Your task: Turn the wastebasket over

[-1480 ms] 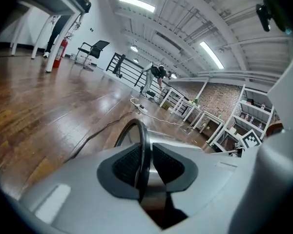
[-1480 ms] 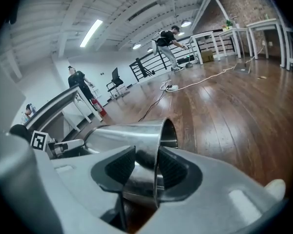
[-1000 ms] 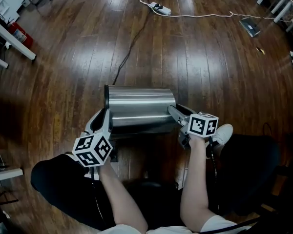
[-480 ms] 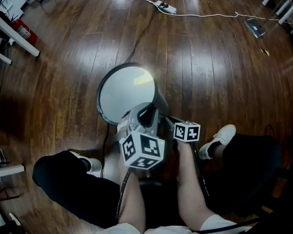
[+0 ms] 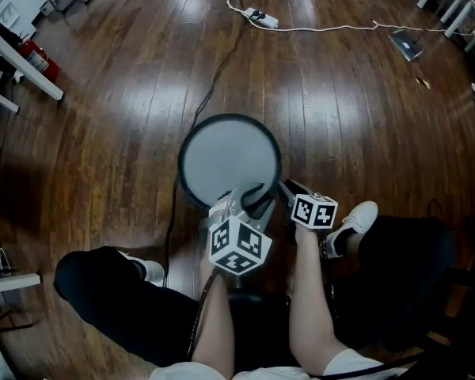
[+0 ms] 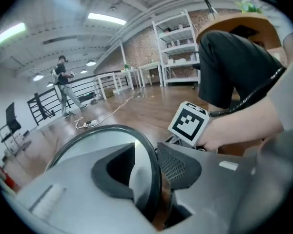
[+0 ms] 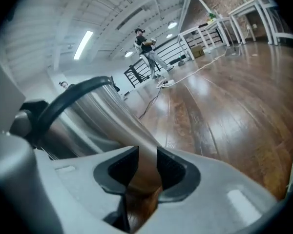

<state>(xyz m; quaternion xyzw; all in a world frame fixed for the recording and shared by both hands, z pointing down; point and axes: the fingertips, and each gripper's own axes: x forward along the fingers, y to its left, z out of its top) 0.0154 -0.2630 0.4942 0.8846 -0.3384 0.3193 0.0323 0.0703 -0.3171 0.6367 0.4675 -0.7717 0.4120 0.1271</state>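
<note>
The left gripper (image 5: 249, 199) straddles the near black rim of the wastebasket (image 5: 226, 153), its jaws half apart and just opening, not pinching it. The basket stands on end on the floor (image 5: 340, 109) between the person's legs, flat grey end up, so the turn looks done and letting go is the step in hand. The right gripper (image 5: 287, 190), beside the steel wall, has jaws just opening too, holding nothing. Next, both must draw back without nudging it. No brand or label is readable.

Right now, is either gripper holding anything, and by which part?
Nothing is gripped. Left gripper straddles the wastebasket's black rim, jaws just opening, pads off it. Right gripper's jaws have just been opening too; the steel side shows between them, unpressed.
</note>
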